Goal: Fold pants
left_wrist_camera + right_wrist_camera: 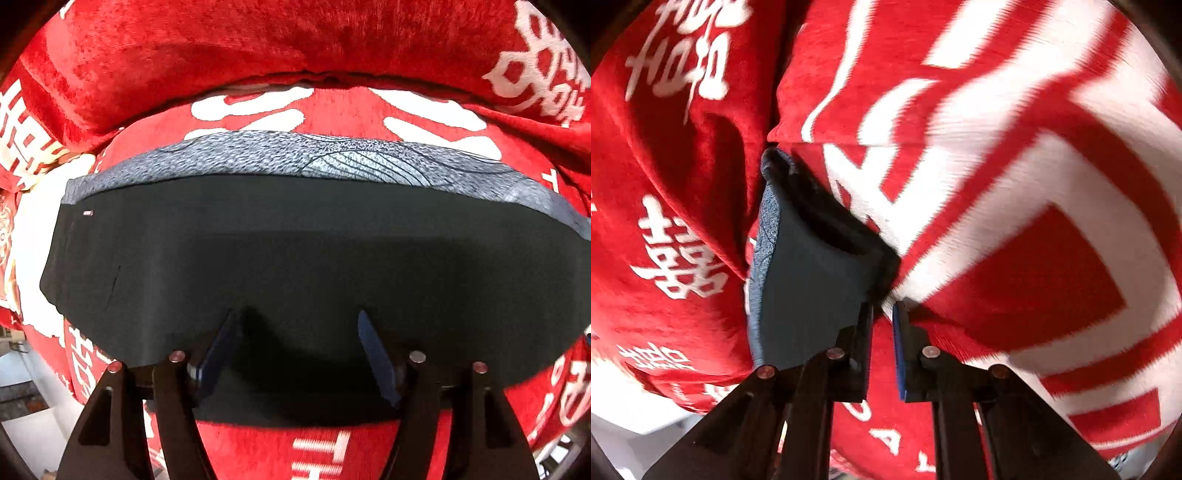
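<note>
The pants (295,258) are dark with a grey patterned layer (295,158) under them. They lie folded across a red sofa cushion (332,107) in the left wrist view. My left gripper (297,317) is open, its fingers spread above the near edge of the pants, holding nothing. In the right wrist view the pants (809,288) appear edge-on at left centre. My right gripper (882,306) sits at the pants' right corner, jaws a narrow gap apart with no cloth seen between them.
A red cover with white characters (1034,184) drapes the sofa seat and backrest (221,44). A pale floor (26,413) shows at lower left beyond the cushion edge.
</note>
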The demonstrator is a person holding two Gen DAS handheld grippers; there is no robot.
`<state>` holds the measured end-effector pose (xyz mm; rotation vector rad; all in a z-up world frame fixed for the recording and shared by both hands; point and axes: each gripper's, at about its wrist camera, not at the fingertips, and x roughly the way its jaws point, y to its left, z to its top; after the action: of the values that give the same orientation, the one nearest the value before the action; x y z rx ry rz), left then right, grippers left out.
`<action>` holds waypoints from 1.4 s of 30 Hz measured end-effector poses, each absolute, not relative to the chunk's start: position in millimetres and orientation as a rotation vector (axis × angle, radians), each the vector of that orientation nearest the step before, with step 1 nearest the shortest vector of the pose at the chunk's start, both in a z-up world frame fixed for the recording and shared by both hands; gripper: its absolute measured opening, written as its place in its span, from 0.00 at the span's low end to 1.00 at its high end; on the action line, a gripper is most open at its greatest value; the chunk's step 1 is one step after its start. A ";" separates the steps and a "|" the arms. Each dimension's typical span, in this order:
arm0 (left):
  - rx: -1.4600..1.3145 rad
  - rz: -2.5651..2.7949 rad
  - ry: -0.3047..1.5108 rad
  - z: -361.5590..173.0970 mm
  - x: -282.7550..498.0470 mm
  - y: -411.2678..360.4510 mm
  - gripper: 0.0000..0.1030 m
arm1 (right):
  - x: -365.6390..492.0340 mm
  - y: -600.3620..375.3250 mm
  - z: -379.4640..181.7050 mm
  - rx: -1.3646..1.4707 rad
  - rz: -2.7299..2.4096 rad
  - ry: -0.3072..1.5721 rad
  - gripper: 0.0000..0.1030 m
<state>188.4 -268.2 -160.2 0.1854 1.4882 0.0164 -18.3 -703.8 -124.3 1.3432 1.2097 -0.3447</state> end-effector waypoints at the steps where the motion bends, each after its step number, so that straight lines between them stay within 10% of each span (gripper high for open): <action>1: 0.184 0.012 1.484 -155.9 186.1 -265.0 0.67 | -14.1 -698.6 -113.1 1.286 -0.295 1.229 0.15; 21: 0.143 0.054 1.368 -120.8 200.7 -21.4 0.67 | 101.3 -312.0 -139.4 1.202 0.345 1.440 0.29; 42: 0.105 -0.013 1.384 -180.8 216.3 39.6 0.79 | 89.3 -262.8 -162.6 1.176 0.257 1.438 0.31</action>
<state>216.3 39.6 -180.8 0.1046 1.3842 -0.0131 89.3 -262.8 -162.6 1.1762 1.4378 0.2566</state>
